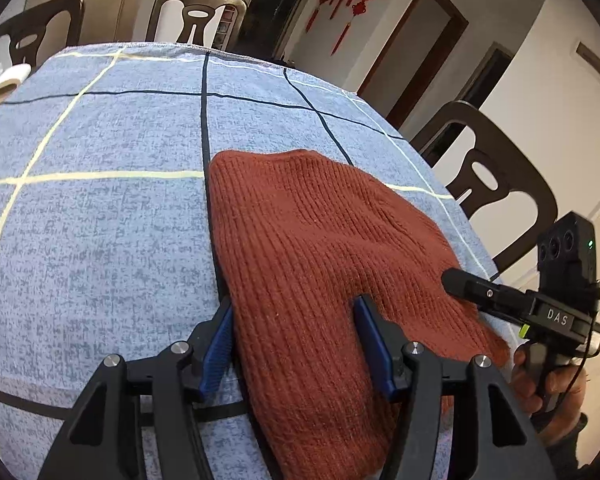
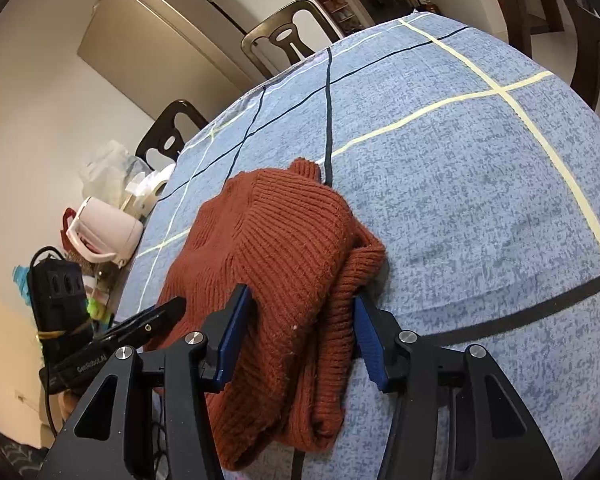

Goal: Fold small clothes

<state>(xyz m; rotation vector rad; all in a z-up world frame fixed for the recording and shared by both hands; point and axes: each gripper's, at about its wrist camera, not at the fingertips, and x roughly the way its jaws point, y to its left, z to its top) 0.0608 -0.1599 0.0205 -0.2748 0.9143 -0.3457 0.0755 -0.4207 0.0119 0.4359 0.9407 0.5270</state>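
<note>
Right now I am working over a rust-red ribbed knit sweater (image 1: 320, 248) that is lying folded on a table draped in a blue mottled cloth crossed by dark and pale yellow lines (image 1: 100, 208). My left gripper (image 1: 296, 344) is straddling the sweater's near left edge: its blue-padded jaws are standing about half open, the left pad sitting just outside the knit on the cloth, the right pad resting down on top of the wool, so I am clamping nothing. My right gripper (image 2: 298, 338) is doing likewise at the sweater's right edge, where the folded layers are bunching into a thick ridge (image 2: 352, 280). Its jaws are parted about halfway too, with the knit lying loose between the pads and not squeezed. A dark wooden chair (image 1: 496, 176) is standing beside the table's right edge.
</note>
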